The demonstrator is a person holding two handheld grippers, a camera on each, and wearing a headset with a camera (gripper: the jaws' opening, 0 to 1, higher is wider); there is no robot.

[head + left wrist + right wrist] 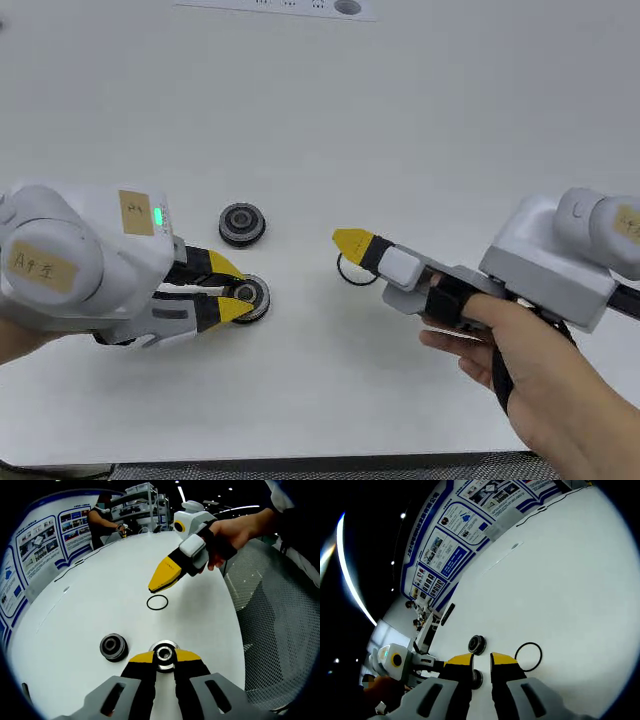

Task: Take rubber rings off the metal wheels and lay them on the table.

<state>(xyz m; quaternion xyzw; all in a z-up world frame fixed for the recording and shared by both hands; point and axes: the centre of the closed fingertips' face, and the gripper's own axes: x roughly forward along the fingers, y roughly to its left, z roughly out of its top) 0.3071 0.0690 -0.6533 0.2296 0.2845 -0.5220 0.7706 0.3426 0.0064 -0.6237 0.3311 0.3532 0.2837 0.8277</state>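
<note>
Head view: on the white table (420, 130) the left gripper (233, 287) lies low at the left. Its 2 yellow-tipped jaws are closed from either side on a metal wheel (252, 296) that lies flat on the top. A second wheel (242, 223) also lies flat just beyond it, apart from the jaws. To the right, a person's hand (500, 345) holds the right gripper (354, 244), its yellow tip pointing toward the wheels. A thin black rubber ring (352, 281) lies loose on the table directly under that tip, partly hidden by it and well apart from both wheels.

Left gripper view: the 2 jaws rise from the bottom and pinch the metal wheel between their tips, and its rim looks pale here. The second wheel sits to the left of it with a dark edge. Farther out, the rubber ring lies flat on bare table. The right gripper hangs just above the ring without touching it.

Right gripper view: its own 2 jaws stand a narrow gap apart with nothing between them. The rubber ring lies just to the right of the right-hand tip. Both wheels show beyond the jaws, 1 of them held by the left gripper.
</note>
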